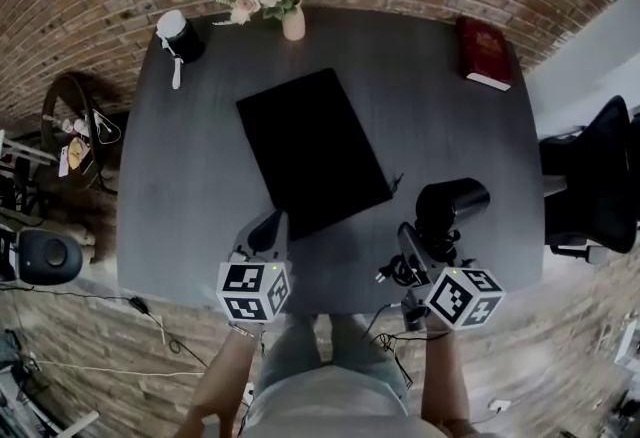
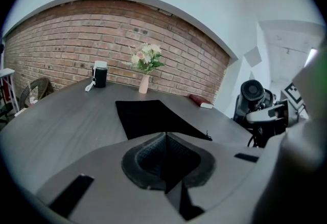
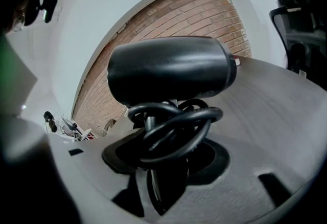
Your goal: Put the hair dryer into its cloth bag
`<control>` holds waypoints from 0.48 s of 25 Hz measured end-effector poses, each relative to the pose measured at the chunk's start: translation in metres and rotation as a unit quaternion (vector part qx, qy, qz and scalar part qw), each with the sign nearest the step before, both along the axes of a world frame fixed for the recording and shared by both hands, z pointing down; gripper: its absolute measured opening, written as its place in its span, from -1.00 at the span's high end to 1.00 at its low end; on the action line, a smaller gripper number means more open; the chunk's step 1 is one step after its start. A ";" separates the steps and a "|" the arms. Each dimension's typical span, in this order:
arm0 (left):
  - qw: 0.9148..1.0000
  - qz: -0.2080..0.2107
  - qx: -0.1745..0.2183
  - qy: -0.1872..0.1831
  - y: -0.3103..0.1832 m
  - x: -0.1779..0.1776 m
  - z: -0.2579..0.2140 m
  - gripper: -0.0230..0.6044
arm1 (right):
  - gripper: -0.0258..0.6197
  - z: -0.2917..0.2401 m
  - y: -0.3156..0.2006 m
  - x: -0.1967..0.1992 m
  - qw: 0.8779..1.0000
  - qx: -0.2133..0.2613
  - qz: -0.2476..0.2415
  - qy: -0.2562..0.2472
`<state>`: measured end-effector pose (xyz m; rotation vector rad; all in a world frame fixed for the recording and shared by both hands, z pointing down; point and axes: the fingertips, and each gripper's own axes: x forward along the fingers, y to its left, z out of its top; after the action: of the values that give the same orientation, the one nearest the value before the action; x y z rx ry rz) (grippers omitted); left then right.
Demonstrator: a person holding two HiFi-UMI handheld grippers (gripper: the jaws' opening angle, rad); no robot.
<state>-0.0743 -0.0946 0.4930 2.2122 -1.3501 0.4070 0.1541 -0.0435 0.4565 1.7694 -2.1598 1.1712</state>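
Observation:
The black cloth bag lies flat on the middle of the dark table; the left gripper view shows it too. My right gripper is shut on the black hair dryer by its handle, over the table's front right. In the right gripper view the dryer's barrel lies crosswise above the jaws. Its coiled cord is bunched between them at my right gripper. My left gripper is shut and empty near the bag's front corner. Its pads meet with nothing between them.
A vase of flowers and a black cup with a white lid stand at the table's far edge. A red book lies at the far right. A black office chair stands beyond the right edge, a small round stand at the left.

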 end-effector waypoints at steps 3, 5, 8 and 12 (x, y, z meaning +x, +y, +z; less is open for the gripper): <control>1.000 0.005 -0.002 -0.004 0.001 0.007 0.007 0.91 | 0.20 0.008 -0.002 0.004 1.000 -0.003 -0.002 -0.003; 1.000 0.009 0.000 -0.008 0.000 0.011 0.009 0.91 | 0.20 0.010 -0.004 0.005 1.000 -0.002 -0.005 -0.004; 1.000 0.014 0.001 -0.018 0.002 0.015 0.010 0.91 | 0.20 0.011 -0.004 0.005 1.000 -0.001 -0.012 -0.003; 0.999 0.031 -0.016 -0.025 0.006 0.022 0.017 0.90 | 0.20 0.014 -0.005 0.008 1.000 -0.005 -0.017 -0.003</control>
<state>-0.0527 -0.0888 0.5095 2.2364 -1.2934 0.5051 0.1616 -0.0481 0.4708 1.7190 -2.1742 1.1799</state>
